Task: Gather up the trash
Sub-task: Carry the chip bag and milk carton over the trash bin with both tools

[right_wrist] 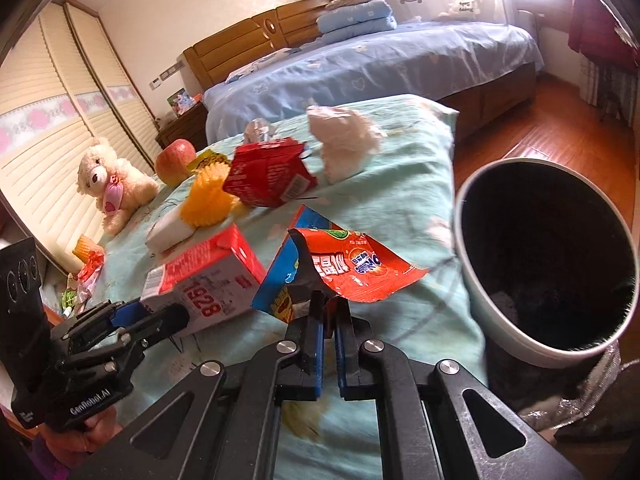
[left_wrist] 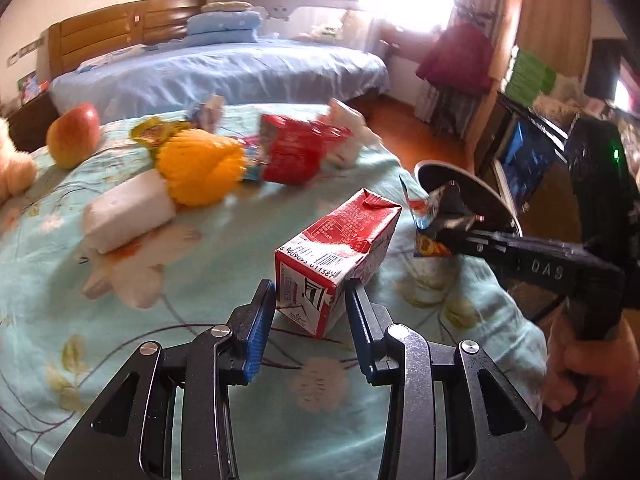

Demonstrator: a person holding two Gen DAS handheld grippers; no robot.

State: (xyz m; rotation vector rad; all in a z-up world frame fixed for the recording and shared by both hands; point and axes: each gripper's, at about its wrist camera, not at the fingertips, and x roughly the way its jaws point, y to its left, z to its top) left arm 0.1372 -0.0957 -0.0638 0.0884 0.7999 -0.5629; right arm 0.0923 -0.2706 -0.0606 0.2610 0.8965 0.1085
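Trash lies scattered across a floral turquoise bedspread [left_wrist: 200, 280] in a sunlit bedroom, where a person works two handheld grippers. A red-and-white drink carton [left_wrist: 336, 256] lies on its side at the near edge of the bed, its base end between the spread fingers of the left gripper [left_wrist: 310, 300]; the blue pads flank it, and whether they touch it cannot be told. The right gripper [right_wrist: 329, 312] is pinched tight on a crumpled red-and-blue snack wrapper [right_wrist: 352, 268], held in the air between the carton and the trash bin [right_wrist: 480, 320], whose dark mouth stands open just beside the bed.

Further back lie a second, crushed red carton [right_wrist: 264, 176], a wad of white tissue [right_wrist: 344, 140], a white foam block [left_wrist: 128, 212] touching an orange foam fruit net [left_wrist: 200, 164], an apple [left_wrist: 74, 136] and a teddy bear [right_wrist: 112, 184].

The lying carton looks light and probably empty: stiff along its folded edges, but with walls likely to buckle under a hard squeeze. Its coated skin may be slick, so a firm hold across the two flat sides near the base seems the safest place. The wrapper is thin, limp film, almost weightless, and could slide from the pinch or catch on the bin's rim.
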